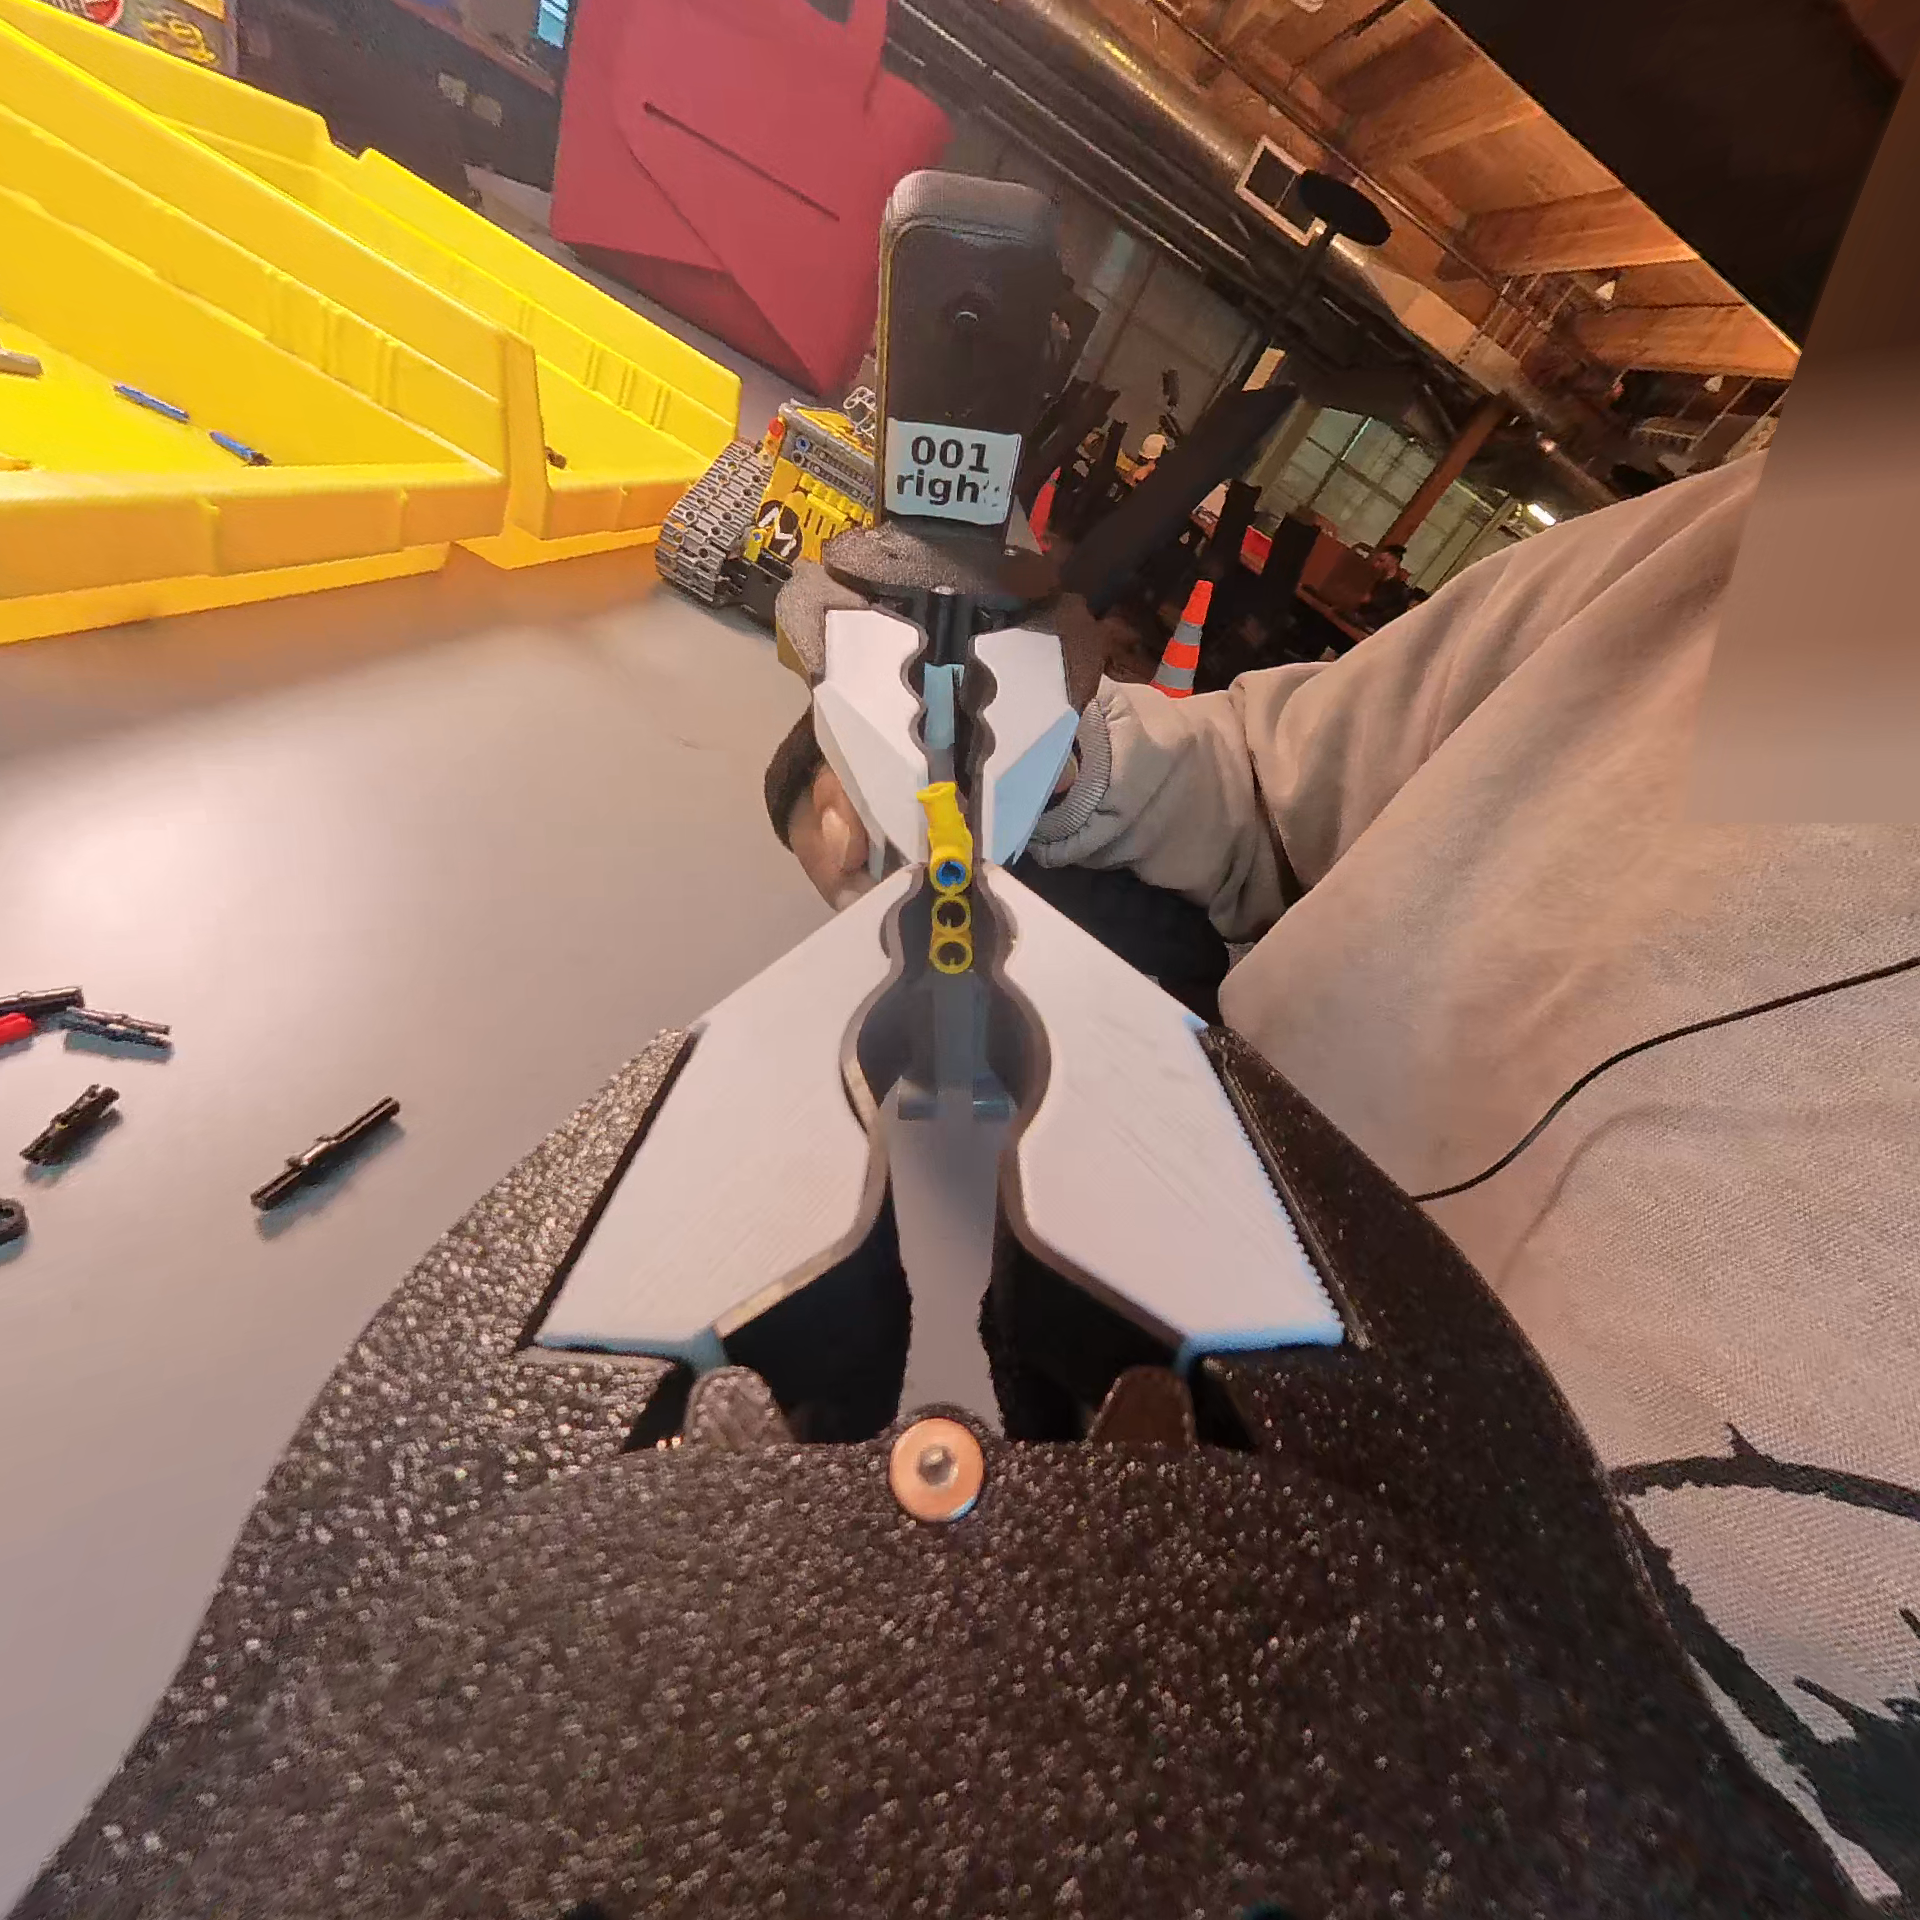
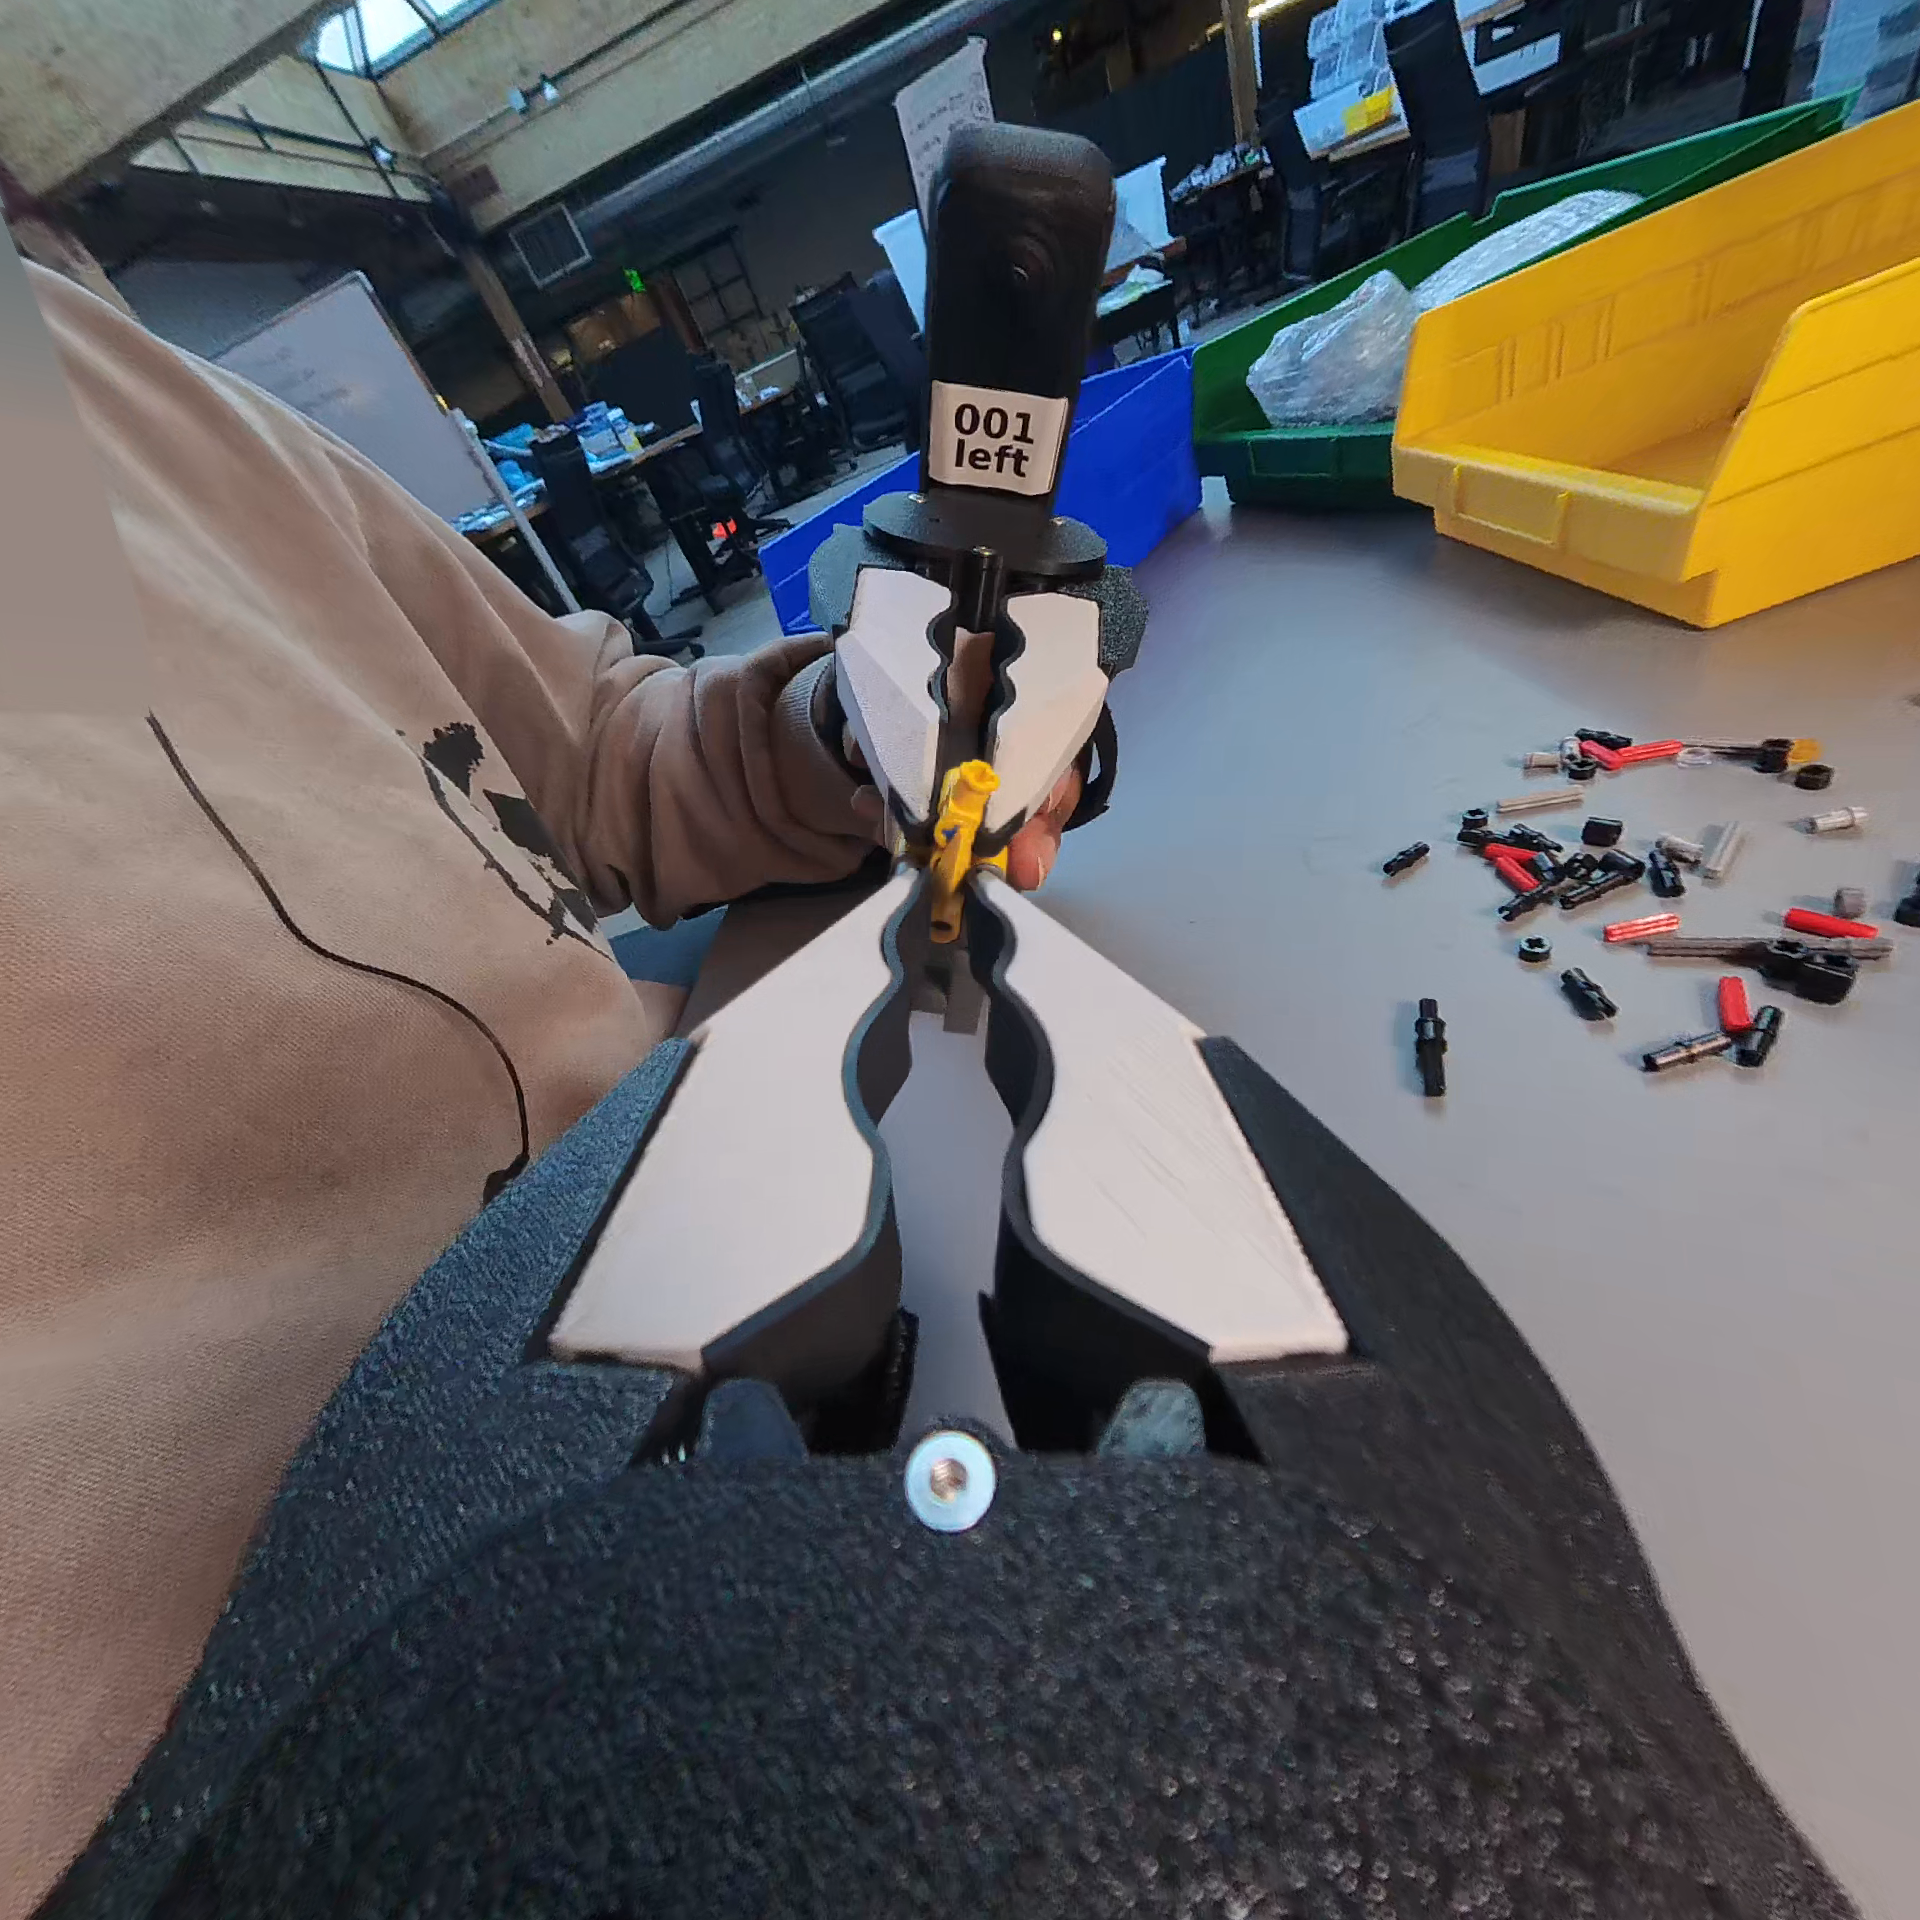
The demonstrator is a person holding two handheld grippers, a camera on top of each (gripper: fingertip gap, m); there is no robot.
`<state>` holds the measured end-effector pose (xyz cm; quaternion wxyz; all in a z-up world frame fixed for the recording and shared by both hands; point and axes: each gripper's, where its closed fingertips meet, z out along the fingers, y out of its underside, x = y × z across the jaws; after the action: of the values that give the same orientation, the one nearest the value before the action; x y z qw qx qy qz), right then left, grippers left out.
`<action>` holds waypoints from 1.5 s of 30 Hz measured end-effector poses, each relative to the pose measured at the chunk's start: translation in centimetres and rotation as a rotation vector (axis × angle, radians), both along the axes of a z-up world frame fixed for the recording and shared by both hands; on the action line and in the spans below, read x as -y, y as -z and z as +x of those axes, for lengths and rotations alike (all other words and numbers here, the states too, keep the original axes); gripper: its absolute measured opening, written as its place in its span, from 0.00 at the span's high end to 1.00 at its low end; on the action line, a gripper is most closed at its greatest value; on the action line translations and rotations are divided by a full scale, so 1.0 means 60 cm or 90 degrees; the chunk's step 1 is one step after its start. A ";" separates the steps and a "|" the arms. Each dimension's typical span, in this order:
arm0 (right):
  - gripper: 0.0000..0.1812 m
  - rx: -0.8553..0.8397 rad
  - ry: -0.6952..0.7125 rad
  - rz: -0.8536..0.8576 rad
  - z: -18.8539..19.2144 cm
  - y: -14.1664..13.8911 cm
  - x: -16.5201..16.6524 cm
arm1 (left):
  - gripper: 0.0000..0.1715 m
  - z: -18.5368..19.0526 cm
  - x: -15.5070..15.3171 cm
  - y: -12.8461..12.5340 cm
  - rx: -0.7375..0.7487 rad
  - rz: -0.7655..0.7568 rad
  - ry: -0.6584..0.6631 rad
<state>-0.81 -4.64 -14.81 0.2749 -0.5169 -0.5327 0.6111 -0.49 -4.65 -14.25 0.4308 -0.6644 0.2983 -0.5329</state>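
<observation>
Both grippers meet tip to tip above a grey table. In the left wrist view, my left gripper (image 1: 948, 902) is shut on a yellow holed beam (image 1: 949, 935) with a blue pin in its end hole and a grey part (image 1: 951, 1081) behind it. Facing it, my right gripper (image 1: 948, 826) is shut on a small yellow connector (image 1: 941, 816) on a light grey axle (image 1: 938, 707). In the right wrist view, my right gripper (image 2: 951, 891) pinches the yellow piece (image 2: 948, 899), and the left gripper (image 2: 961, 821) faces it, gripping the yellow part (image 2: 971, 784). The yellow parts touch.
Yellow bins (image 1: 312, 416), a tracked yellow model vehicle (image 1: 748, 509) and an orange cone (image 1: 1184, 644) stand behind. Loose black pins (image 1: 322, 1153) lie on the table. The right wrist view shows a pile of small parts (image 2: 1662, 883), and yellow (image 2: 1662, 416), green (image 2: 1330, 457) and blue (image 2: 1132, 468) bins. Less than 4 cm separates the two grippers' tips.
</observation>
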 end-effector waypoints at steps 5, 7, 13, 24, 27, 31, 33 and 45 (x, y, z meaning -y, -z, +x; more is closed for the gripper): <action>0.98 0.002 0.002 -0.005 0.000 0.001 0.001 | 0.96 0.001 0.002 0.002 -0.007 0.017 -0.007; 0.98 0.003 -0.004 -0.011 0.001 0.001 0.002 | 0.96 0.002 0.006 0.002 -0.011 0.021 -0.001; 0.99 0.013 -0.001 0.007 0.000 0.007 0.003 | 0.96 0.007 0.008 0.016 -0.055 0.036 -0.005; 0.98 0.002 -0.003 0.052 0.002 0.010 0.014 | 0.96 0.010 0.019 0.021 -0.085 0.060 0.015; 0.98 0.009 -0.009 0.075 0.004 0.018 0.018 | 0.96 0.013 0.024 0.027 -0.102 0.069 0.021; 0.99 -0.005 -0.026 0.103 0.008 0.013 0.026 | 0.96 0.016 0.031 0.021 -0.102 0.087 0.032; 0.99 -0.013 -0.027 0.089 0.008 0.007 0.024 | 0.96 0.013 0.026 0.017 -0.108 0.093 0.022; 1.00 -0.034 0.038 0.045 0.016 -0.009 -0.035 | 0.96 -0.054 -0.019 -0.003 -0.024 0.028 -0.051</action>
<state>0.17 -2.56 -14.26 0.3253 -0.5061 -0.5310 0.5968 -3.74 -3.53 -14.09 0.4605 -0.6762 0.2914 -0.4958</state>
